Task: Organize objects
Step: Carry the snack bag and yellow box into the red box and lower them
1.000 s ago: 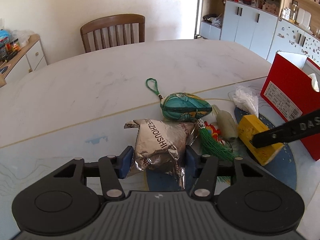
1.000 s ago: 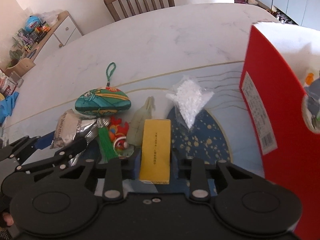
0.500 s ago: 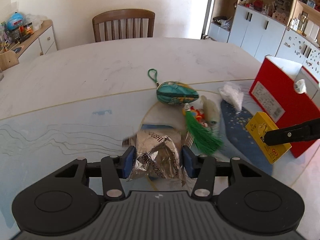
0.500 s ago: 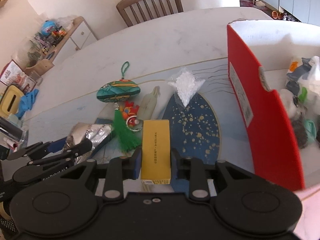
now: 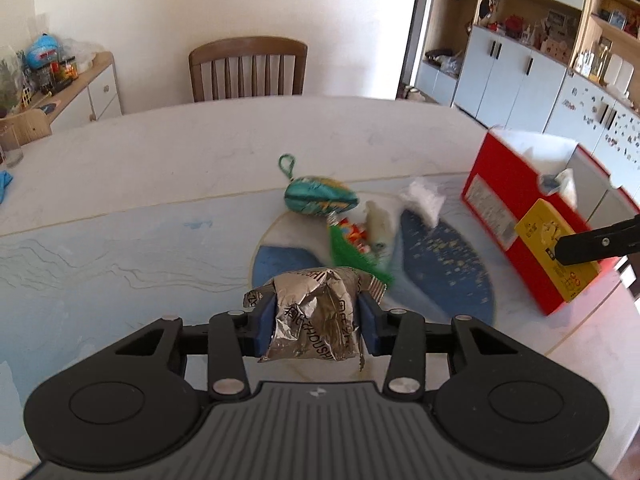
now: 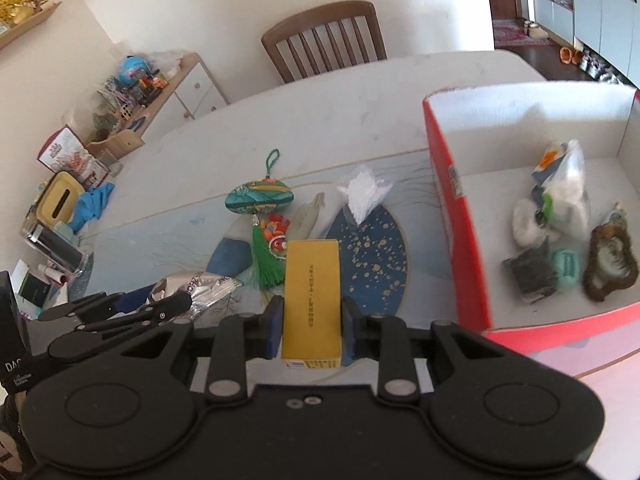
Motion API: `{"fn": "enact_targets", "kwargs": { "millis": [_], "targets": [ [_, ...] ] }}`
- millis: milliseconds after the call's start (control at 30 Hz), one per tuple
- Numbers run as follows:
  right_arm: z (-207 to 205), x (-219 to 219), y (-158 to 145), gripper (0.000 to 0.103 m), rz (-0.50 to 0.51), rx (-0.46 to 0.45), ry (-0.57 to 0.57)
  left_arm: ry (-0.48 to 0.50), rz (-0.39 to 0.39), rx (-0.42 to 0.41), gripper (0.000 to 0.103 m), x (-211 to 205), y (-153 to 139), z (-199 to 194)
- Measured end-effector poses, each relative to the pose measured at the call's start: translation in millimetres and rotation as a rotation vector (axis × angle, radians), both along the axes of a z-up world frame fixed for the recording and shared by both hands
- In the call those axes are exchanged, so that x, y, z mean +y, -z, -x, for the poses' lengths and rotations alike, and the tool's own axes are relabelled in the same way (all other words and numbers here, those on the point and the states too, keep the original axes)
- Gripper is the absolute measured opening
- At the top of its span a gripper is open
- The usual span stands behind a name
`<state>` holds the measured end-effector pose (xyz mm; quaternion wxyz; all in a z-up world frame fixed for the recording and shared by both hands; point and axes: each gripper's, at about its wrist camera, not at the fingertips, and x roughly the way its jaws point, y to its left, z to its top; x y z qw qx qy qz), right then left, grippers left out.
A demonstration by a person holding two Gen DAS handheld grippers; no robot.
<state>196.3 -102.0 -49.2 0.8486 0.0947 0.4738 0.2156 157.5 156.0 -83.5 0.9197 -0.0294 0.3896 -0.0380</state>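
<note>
My left gripper [image 5: 316, 316] is shut on a crumpled silver foil packet [image 5: 314, 320] and holds it above the table. My right gripper [image 6: 311, 316] is shut on a yellow box [image 6: 312, 300], lifted to the left of the red box [image 6: 456, 216]. The red box is open and holds several small items [image 6: 560, 232]. In the left wrist view the yellow box [image 5: 556, 256] hangs in front of the red box [image 5: 504, 208]. On the mat lie a green pouch with a tassel [image 6: 260, 200], a small fish toy [image 6: 276, 236], a pale tube [image 6: 308, 216] and a white plastic bag [image 6: 362, 192].
A wooden chair [image 5: 248, 68] stands at the table's far side. A sideboard with clutter [image 6: 152, 88] is at the left. A tissue box [image 6: 60, 200], a blue cloth [image 6: 94, 204] and other items sit on the table's left end. Cabinets [image 5: 520, 72] line the right wall.
Both grippers have risen and pulled back with their loads. The foil packet has left the table. The yellow box has moved up beside the red box, whose inside now shows.
</note>
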Motion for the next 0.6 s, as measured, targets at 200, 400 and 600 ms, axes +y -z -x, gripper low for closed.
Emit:
{"fn": "enact_targets", "kwargs": {
  "millis": [200,400,600],
  "targets": [
    [4,-31,-19,0.028,-0.012,-0.033,0.000,0.024,0.032,-0.054,0.041,-30,-32,6],
    [2,-64,-29,0.028,-0.015,-0.065,0.016,0.067,0.041,-0.111,0.042,-73,-56,1],
    [-2,-101,-32,0.028,-0.014,-0.086,0.058,0.101,0.052,-0.140,0.041,-115,-71,-12]
  ]
}}
